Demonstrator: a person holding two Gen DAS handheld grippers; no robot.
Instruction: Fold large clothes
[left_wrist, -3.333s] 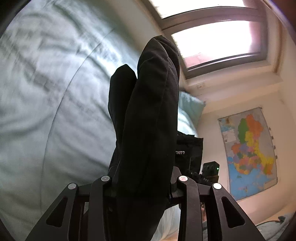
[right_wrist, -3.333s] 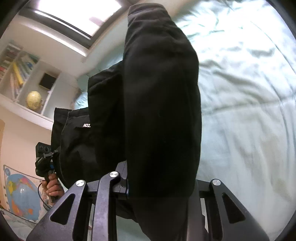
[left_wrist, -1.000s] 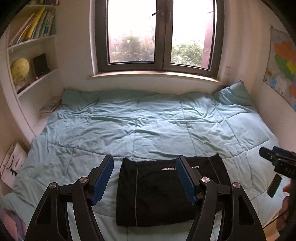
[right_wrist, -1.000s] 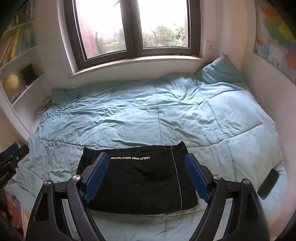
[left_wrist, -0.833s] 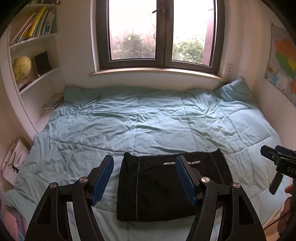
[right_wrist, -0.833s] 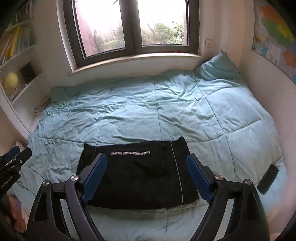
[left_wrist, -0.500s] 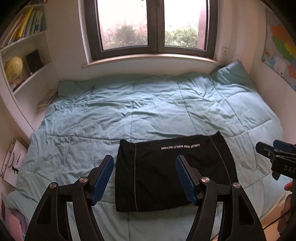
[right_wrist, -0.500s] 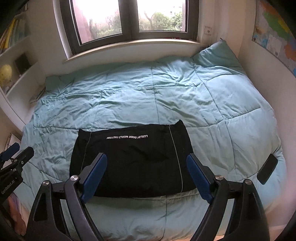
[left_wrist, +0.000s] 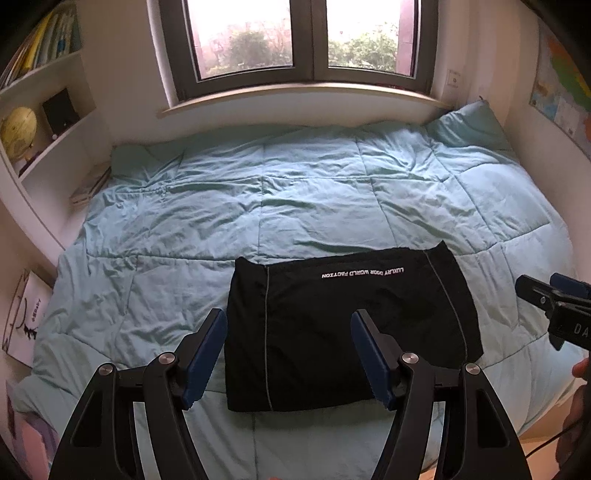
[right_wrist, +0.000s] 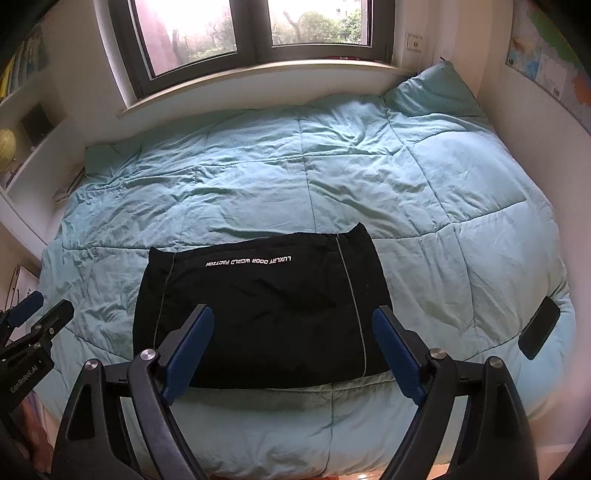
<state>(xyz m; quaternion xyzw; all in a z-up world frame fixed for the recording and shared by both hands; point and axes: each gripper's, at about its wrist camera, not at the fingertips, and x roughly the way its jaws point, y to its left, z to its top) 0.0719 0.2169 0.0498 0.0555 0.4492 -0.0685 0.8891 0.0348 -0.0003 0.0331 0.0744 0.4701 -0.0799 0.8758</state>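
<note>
A black garment (left_wrist: 343, 325) with white lettering lies folded into a flat rectangle near the front edge of the bed; it also shows in the right wrist view (right_wrist: 266, 310). My left gripper (left_wrist: 290, 332) is open and empty, held above and in front of the garment. My right gripper (right_wrist: 291, 328) is open and empty too, held high over the garment's near edge. The right gripper also shows at the right edge of the left wrist view (left_wrist: 554, 314), and the left gripper at the left edge of the right wrist view (right_wrist: 29, 328).
A light blue quilt (left_wrist: 295, 206) covers the bed (right_wrist: 369, 166). A black phone (right_wrist: 538, 328) lies at the bed's right edge. A pillow (left_wrist: 469, 125) sits at the back right, a window behind, shelves with a globe (left_wrist: 16, 129) left, a map on the right wall.
Both grippers held the black garment 3.3 s ago and have since let it go. Over the last second both cameras rose and tilted down a little; the garment lies still.
</note>
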